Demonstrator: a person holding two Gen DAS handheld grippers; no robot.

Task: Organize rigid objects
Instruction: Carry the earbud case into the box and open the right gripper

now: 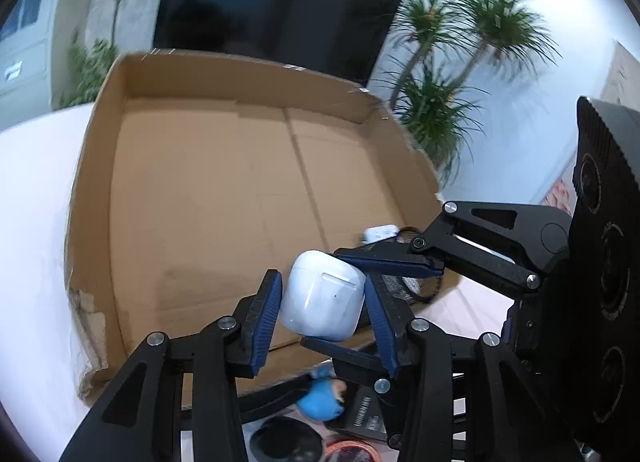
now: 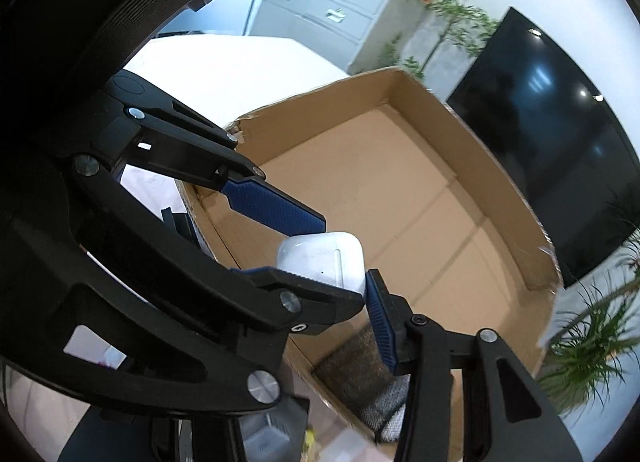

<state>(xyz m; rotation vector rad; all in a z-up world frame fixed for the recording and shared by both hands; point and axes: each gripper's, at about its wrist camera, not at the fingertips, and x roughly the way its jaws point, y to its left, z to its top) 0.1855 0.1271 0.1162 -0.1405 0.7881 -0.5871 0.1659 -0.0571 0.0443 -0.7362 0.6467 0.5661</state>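
A white earbud case [image 1: 322, 298] hangs over the near edge of an open cardboard box [image 1: 224, 190]. My left gripper [image 1: 320, 302] has its blue pads on both sides of the case. My right gripper [image 1: 376, 302] comes in from the right; its fingers [image 1: 396, 260] lie above and below the same case. In the right wrist view the case [image 2: 322, 260] sits between the left gripper's blue finger [image 2: 276, 208] and my right gripper's pad [image 2: 380, 322]. The box [image 2: 392, 198] shows a bare floor.
A small white object [image 1: 380, 232] and a grey mesh item [image 1: 416, 282] lie in the box's near right corner. A blue item [image 1: 320, 398], black boxes and a round black object lie on the table below. A dark TV [image 1: 272, 2] and plants [image 1: 448, 62] stand behind.
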